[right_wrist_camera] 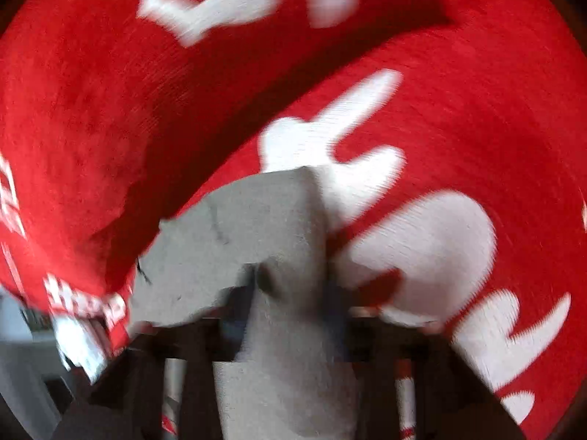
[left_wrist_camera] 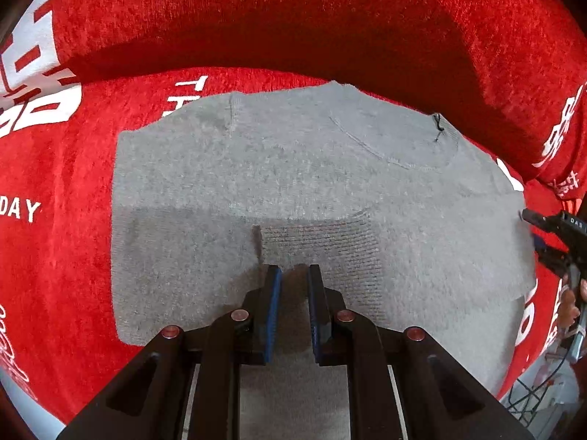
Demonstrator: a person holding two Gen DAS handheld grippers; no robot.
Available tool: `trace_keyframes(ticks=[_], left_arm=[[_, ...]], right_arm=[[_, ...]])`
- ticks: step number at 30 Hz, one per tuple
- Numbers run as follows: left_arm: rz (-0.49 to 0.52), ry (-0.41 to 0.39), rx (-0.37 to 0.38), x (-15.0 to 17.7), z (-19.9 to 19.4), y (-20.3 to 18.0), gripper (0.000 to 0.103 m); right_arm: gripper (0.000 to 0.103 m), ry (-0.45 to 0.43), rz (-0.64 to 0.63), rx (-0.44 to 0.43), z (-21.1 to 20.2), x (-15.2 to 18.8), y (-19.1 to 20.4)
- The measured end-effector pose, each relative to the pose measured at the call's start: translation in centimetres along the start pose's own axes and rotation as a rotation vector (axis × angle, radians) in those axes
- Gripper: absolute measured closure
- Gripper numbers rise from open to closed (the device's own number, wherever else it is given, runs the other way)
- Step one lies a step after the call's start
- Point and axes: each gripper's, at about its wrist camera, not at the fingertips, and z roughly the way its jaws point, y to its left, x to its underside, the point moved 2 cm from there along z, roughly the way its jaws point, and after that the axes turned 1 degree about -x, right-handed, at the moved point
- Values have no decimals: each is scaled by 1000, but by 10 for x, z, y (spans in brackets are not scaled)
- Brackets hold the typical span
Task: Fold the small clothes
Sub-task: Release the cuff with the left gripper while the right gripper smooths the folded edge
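- The grey knit garment [left_wrist_camera: 293, 183] lies flat on the red printed cloth [left_wrist_camera: 55, 256], filling the centre of the left wrist view.
- The left gripper [left_wrist_camera: 294, 275], at lower centre, is narrowly parted over the grey knit; whether it pinches fabric is unclear.
- The right gripper [right_wrist_camera: 293, 293], in its own blurred view, has grey fabric bunched between its fingers.

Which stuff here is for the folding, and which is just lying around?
For the folding:
grey top
left claw
right claw, gripping a bunched bit of the top

Just there:
red cloth with white letters, under the top
cables off at the edge
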Motion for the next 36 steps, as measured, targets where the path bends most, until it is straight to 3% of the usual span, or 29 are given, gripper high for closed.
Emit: trace_keyframes(ticks=[4,6,9,14,22,25,27,31,36], left_arm=[[0,-3,-10,0,3,-11,88],[-7,-2,-17,-2,7,-16,88],[-15,1,-49,0,11,-12,88],[-34,12,-83,2,3,5,88],[19,-19,-38,-2,-16,-3,88],[45,10,-34,-1,-4,-21,88],[54,33,-65,4,8,-24,88],[51,29,-64,9,7,-13,88],[42,34,-88,14,-3,2,88]], right_arm=[[95,-51,-238,247,-6,6,25],[95,-36,-229,298,1,5,9],[94,-64,-175,227,-5,4,-1],[85,-76,-99,231,-34,19,-12],[85,-26,-169,156,-49,64,12],[85,8,-203,200,-33,82,15],[92,20,-223,243,-21,84,10],[94,2,-178,222,-29,82,2],[87,-27,-132,180,-51,89,3]])
